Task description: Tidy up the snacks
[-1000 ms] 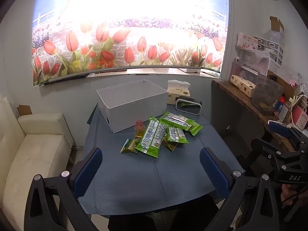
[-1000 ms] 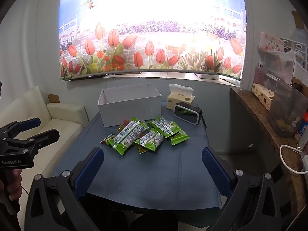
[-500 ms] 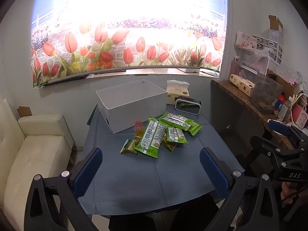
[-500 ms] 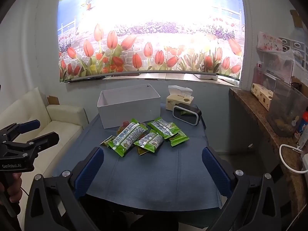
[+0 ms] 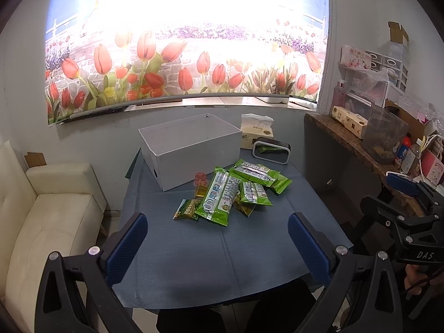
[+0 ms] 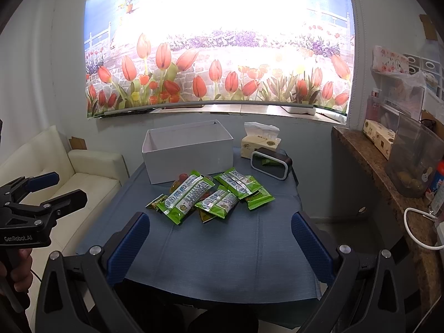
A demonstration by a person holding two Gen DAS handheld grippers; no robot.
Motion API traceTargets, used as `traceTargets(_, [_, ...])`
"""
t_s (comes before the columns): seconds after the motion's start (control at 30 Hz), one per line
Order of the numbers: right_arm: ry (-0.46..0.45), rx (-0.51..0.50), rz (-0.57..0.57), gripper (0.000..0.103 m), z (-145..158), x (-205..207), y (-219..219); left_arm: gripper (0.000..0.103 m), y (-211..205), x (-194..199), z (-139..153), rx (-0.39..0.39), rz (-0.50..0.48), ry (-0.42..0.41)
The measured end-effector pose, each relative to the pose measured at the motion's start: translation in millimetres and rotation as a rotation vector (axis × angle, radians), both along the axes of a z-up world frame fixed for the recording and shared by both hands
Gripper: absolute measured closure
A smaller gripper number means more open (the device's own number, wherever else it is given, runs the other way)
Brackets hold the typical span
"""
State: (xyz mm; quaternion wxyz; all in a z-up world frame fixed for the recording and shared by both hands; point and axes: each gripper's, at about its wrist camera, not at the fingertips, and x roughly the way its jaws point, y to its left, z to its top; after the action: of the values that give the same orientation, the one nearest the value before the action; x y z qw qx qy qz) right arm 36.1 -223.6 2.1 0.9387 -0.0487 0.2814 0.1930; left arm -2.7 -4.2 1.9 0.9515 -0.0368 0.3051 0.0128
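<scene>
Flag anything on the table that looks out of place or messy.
The green snack packets lie in a loose, overlapping heap on the blue tablecloth, none in the white box behind them. One green packet sits inside the black-rimmed holder, apart from the rest.

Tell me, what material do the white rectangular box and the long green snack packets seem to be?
White rectangular box: probably matte cardboard, given its thin flat walls, crisp edges and lack of shine.
Long green snack packets: likely glossy plastic film, which shows highlights, wrinkles and crimped ends.
</scene>
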Motion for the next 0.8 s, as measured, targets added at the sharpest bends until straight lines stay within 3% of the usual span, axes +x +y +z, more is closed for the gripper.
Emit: traceTargets(0.8, [0.0, 0.006, 0.002, 0.0, 0.0, -2.0, -1.7, 0.0, -2.9, -1.3, -0.3, 0.003, 0.001, 0.0])
